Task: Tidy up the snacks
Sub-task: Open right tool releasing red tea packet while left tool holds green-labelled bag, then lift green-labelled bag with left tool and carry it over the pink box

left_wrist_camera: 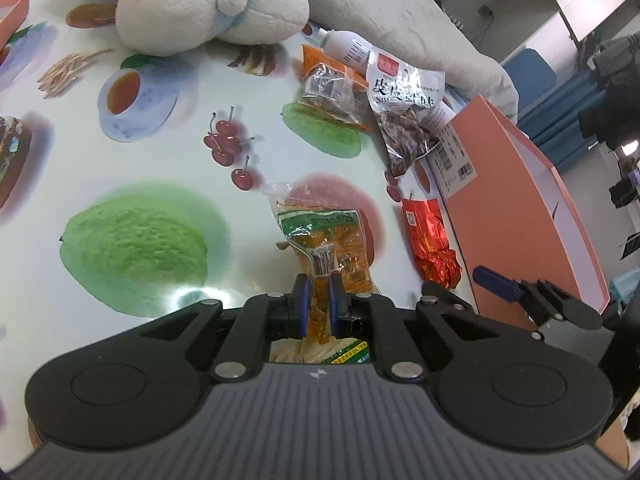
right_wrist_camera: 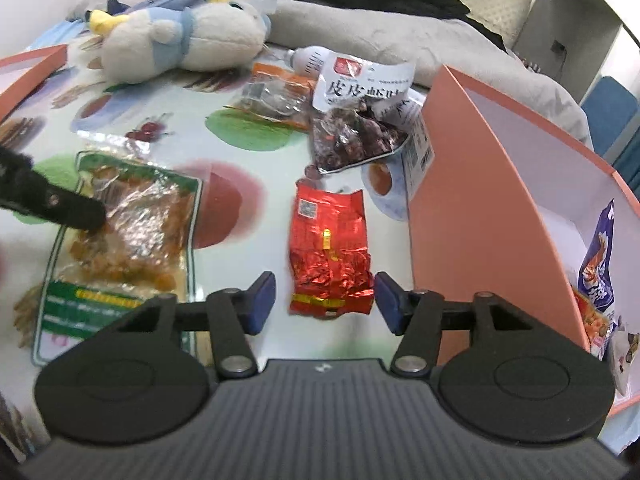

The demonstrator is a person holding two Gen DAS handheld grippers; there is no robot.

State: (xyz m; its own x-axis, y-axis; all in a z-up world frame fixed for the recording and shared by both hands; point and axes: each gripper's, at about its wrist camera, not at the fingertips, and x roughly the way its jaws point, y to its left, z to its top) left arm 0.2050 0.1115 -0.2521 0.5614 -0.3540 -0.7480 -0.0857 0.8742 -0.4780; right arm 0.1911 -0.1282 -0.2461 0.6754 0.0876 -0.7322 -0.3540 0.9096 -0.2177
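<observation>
Fruit-print tablecloth [left_wrist_camera: 140, 168]: left tool [left_wrist_camera: 318, 300] pinches orange snack bag [left_wrist_camera: 324, 236] (right tool [right_wrist_camera: 325, 300] gapes).

The left gripper [left_wrist_camera: 319, 286] and the right gripper [right_wrist_camera: 325, 298] look the same: a grey ribbed body with a small pale logo, and black plastic linkage arms. Each has two round black discs at the sides and silver round pins at the joints. The finger pads [right_wrist_camera: 261, 300] are blue.
</observation>
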